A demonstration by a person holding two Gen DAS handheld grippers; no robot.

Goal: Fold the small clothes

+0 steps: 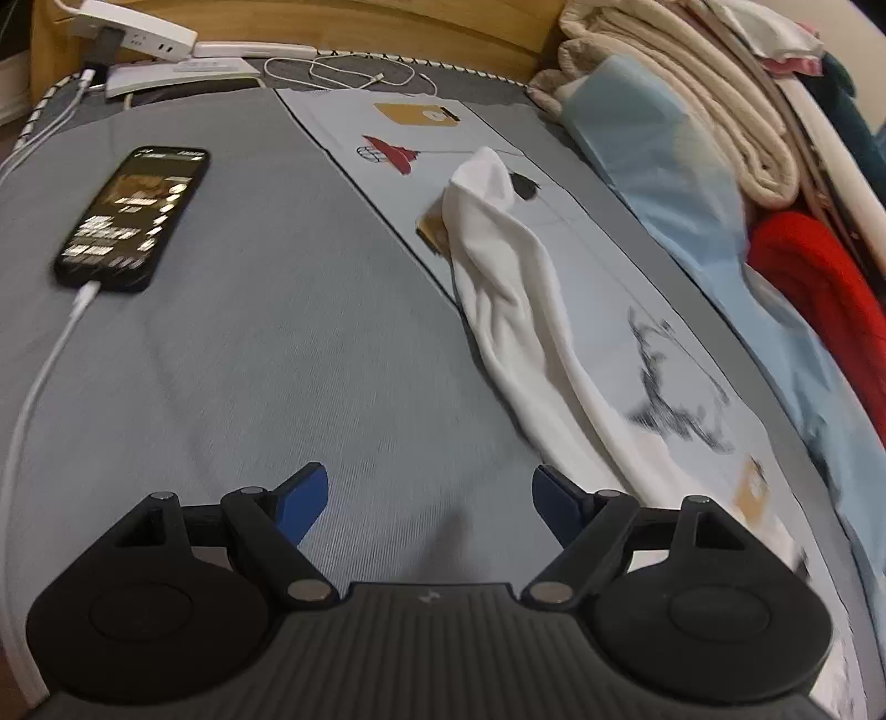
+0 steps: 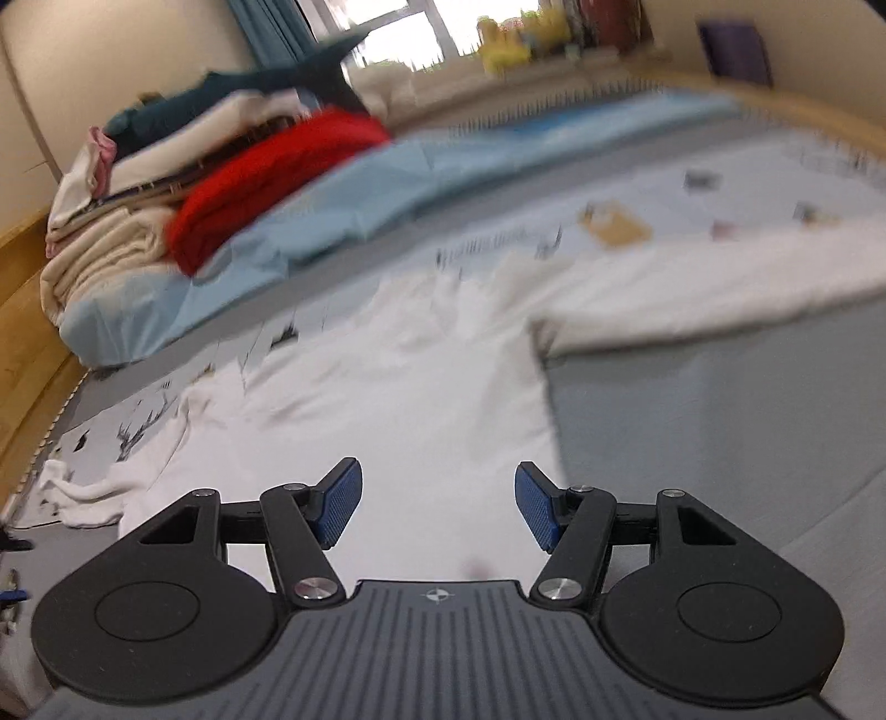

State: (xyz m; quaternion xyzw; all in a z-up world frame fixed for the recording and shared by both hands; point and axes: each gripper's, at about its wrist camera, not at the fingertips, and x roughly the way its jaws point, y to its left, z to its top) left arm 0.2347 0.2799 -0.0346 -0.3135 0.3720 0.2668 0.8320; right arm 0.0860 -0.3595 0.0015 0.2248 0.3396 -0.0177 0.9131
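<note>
A white garment (image 1: pixel 515 288) lies rumpled across the bed's printed sheet (image 1: pixel 398 133), its sleeve end pointing to the far side. My left gripper (image 1: pixel 429 504) hovers open over the bare grey bedspread (image 1: pixel 249 360), left of the garment, with nothing between its blue pads. In the right wrist view the same white garment (image 2: pixel 421 376) spreads out flat below, one straight edge running to the right. My right gripper (image 2: pixel 437 507) stands open just above it, its pads apart and empty.
A phone (image 1: pixel 130 219) on a white charging cable (image 1: pixel 50 365) lies at the left. A power strip (image 1: pixel 138 27) and cords sit by the wooden headboard. Folded blankets, a red cloth (image 2: pixel 271 171) and a light blue sheet (image 2: pixel 387 183) pile along the far side.
</note>
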